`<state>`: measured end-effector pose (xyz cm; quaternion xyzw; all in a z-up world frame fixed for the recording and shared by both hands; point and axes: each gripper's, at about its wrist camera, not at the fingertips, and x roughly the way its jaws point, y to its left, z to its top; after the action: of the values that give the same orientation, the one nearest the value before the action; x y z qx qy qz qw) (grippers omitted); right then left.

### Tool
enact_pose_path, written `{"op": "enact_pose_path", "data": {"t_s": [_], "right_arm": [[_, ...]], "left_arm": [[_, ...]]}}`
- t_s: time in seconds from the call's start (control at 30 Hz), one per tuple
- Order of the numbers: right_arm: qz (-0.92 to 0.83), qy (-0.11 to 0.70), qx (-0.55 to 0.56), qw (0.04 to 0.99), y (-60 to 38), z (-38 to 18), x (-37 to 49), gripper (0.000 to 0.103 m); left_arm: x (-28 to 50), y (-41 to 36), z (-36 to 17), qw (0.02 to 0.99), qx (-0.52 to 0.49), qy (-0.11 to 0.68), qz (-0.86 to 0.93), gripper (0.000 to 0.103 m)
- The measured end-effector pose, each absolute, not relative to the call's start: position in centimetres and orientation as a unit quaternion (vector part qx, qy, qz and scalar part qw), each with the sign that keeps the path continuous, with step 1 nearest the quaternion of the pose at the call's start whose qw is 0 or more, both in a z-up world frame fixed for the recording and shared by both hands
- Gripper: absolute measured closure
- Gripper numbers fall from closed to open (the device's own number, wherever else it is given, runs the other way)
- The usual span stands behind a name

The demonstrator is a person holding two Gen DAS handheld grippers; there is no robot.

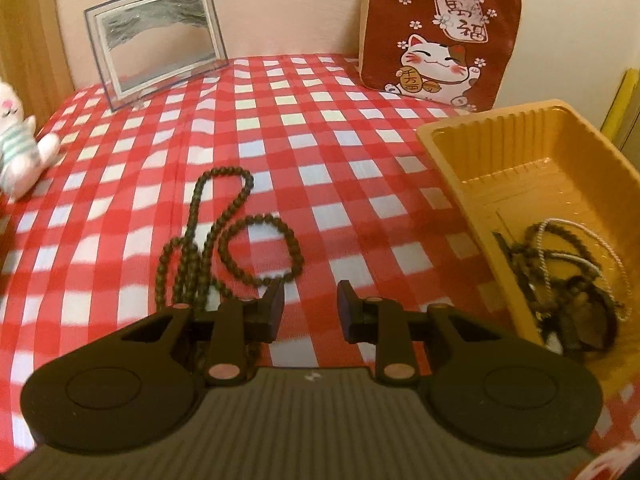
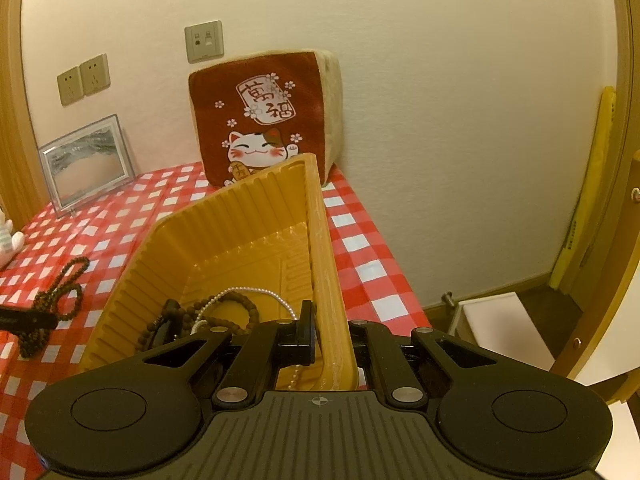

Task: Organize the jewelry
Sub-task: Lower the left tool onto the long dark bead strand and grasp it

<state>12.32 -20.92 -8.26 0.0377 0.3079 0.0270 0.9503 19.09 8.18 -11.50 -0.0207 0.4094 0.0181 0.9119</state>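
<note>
A long string of dark wooden beads lies looped on the red checked tablecloth, just ahead and left of my left gripper, which is open and empty. The beads also show in the right wrist view. An orange plastic tray stands at the right with dark bead bracelets and a white pearl chain piled in its near end. My right gripper is shut on the tray's right wall, one finger inside and one outside. The jewelry in the tray lies beside the inner finger.
A red lucky-cat cushion leans on the back wall. A glass picture frame stands at the back left. A white plush toy sits at the left edge. The table's right edge drops off beside the tray.
</note>
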Motion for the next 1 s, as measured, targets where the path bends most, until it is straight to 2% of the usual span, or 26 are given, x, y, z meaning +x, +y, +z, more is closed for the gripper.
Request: {"op": "enact_pose_path", "data": {"t_s": [0.3,0.47,0.63,1.0], "right_arm": [[0.026,0.308,0.039,0.950,-20.9,-8.3,12.3,0.098],[0.026,0.309,0.039,0.950,-20.9,-8.3,12.3,0.098],[0.025,0.309,0.039,0.950,-20.9,-8.4,12.3,0.098],[0.026,0.309,0.038,0.950,-20.9,-8.4,12.5,0.098]], "left_arm": [[23.0,8.5,-13.8,0.907,0.004,0.419,0.032,0.079],[23.6,8.4,-14.5,0.908,0.014,0.418,0.036,0.084],[23.5,8.6,-14.6,0.909,0.007,0.416,0.031,0.095],[23.5,8.6,-14.3,0.905,0.001,0.424,0.031,0.098]]}}
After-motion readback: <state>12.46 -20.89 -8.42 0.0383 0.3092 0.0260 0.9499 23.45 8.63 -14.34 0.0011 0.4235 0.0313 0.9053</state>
